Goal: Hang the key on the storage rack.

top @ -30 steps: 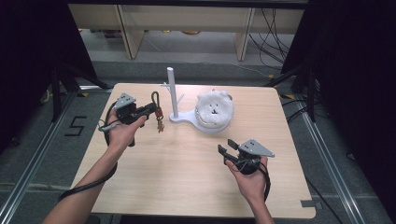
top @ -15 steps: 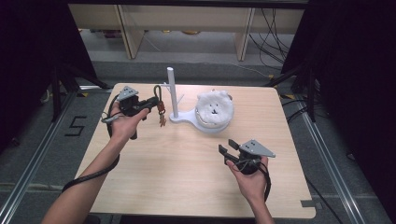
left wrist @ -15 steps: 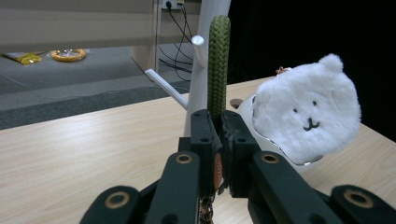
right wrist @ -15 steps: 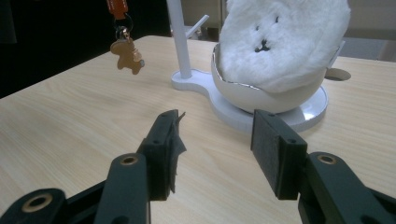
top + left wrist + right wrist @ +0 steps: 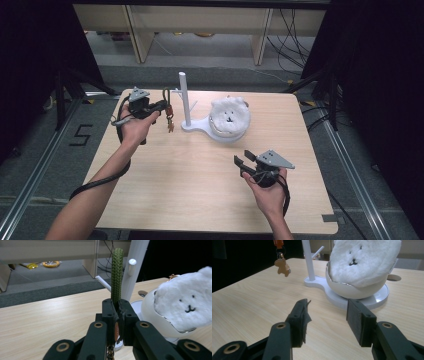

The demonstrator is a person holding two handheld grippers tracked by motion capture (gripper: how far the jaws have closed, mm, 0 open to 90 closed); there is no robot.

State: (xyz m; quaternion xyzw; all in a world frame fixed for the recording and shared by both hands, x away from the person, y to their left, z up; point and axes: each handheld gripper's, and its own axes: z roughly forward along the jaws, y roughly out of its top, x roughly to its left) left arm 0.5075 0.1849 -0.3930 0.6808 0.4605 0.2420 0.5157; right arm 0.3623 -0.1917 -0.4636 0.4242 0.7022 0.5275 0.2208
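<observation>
The right gripper (image 5: 246, 164) waits with jaws spread and empty over bare wood near the tabletop's front right. Farther off, by the back left corner, the left gripper (image 5: 161, 106) pinches the green braided keychain loop (image 5: 117, 272) upright; lifting it over the white plastic stand's peg (image 5: 131, 265) probably needs height, keeping clear of the fluffy white bear-faced bowl (image 5: 229, 120).

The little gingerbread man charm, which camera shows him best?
The right gripper view: the gingerbread charm hangs in the air near the white post, big enough to show its shape. In the high view it is a tiny brown speck under the left gripper. In the left gripper view, the jaws clamp its green cord.
</observation>
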